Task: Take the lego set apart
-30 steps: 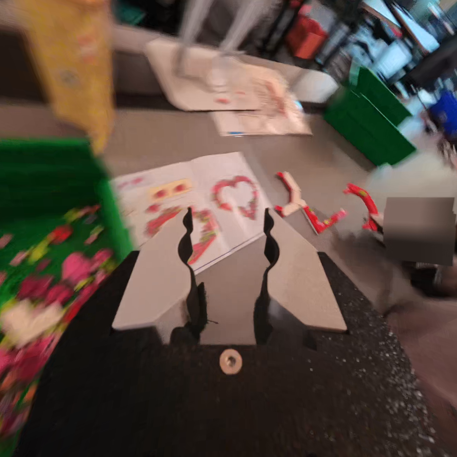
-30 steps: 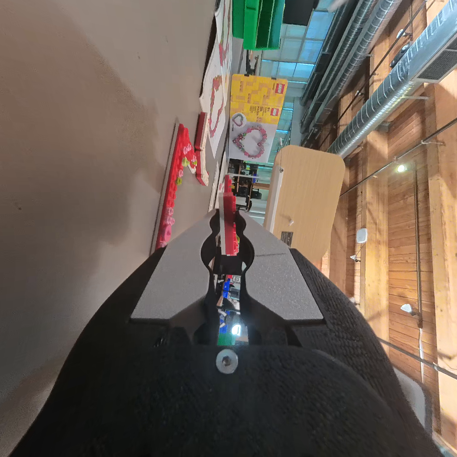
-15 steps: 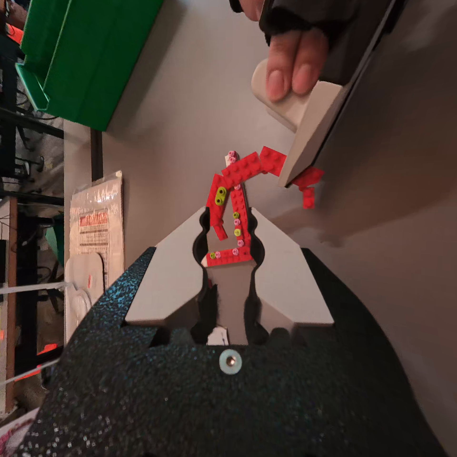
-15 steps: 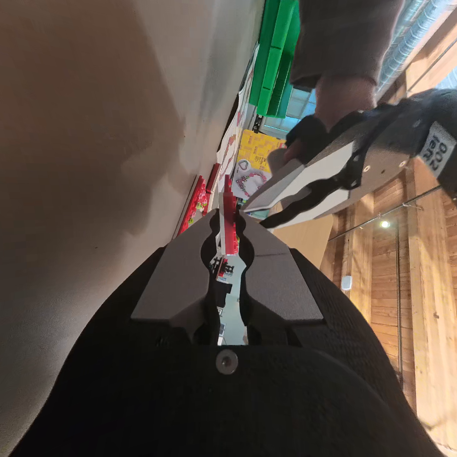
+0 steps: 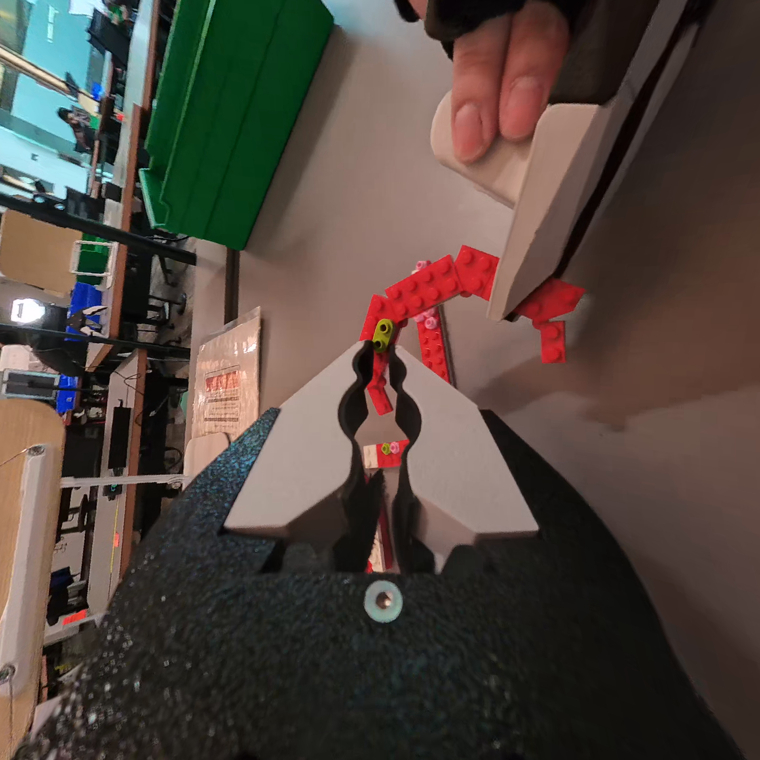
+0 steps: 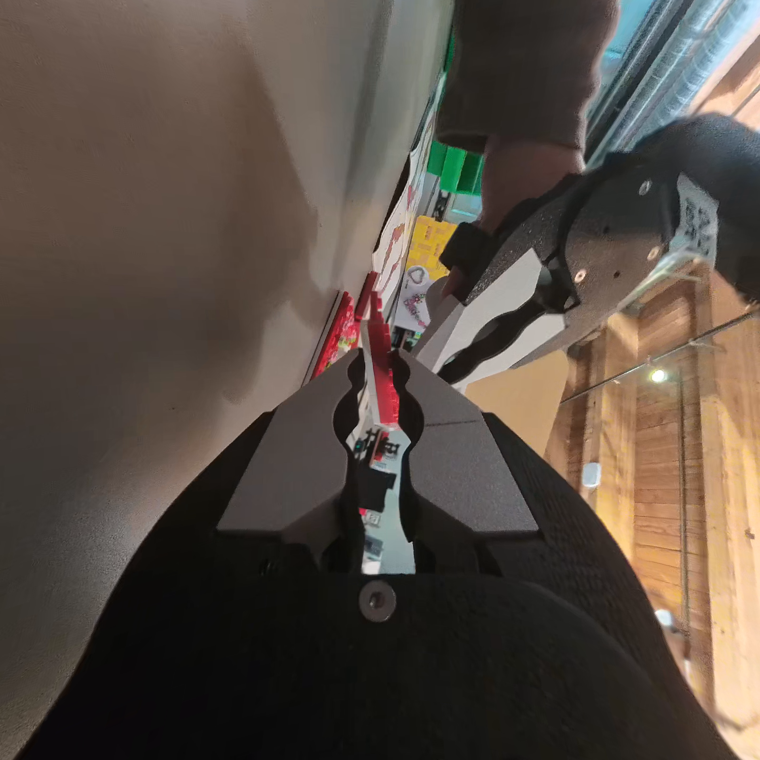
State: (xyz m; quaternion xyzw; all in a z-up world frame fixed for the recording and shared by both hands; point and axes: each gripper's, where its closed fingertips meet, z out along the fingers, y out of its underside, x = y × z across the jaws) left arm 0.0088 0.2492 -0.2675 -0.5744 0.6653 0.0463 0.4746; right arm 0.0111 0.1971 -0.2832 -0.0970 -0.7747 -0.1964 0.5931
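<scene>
A curved red lego arc (image 5: 427,288) with a lime piece (image 5: 383,329) is held above the grey table. My right gripper (image 6: 378,355) is shut on one end of it, seen edge-on as a red and white plate (image 6: 384,390). This gripper also shows in the left wrist view (image 5: 503,312), held by a hand (image 5: 501,82). My left gripper (image 5: 380,349) has its jaws closed narrowly on the arc's other end. It also shows in the right wrist view (image 6: 427,357). Another red lego section (image 5: 432,353) with pink studs lies flat on the table beneath.
A green bin (image 5: 230,123) stands at the table's far side. A plastic-sleeved sheet (image 5: 224,395) lies near the table edge. In the right wrist view an open instruction booklet (image 6: 395,246) and a yellow box (image 6: 427,246) lie beyond the lego.
My left gripper swung from over the booklet to the lego arc and its jaws narrowed onto the arc's end. My right gripper kept its hold on the arc throughout.
</scene>
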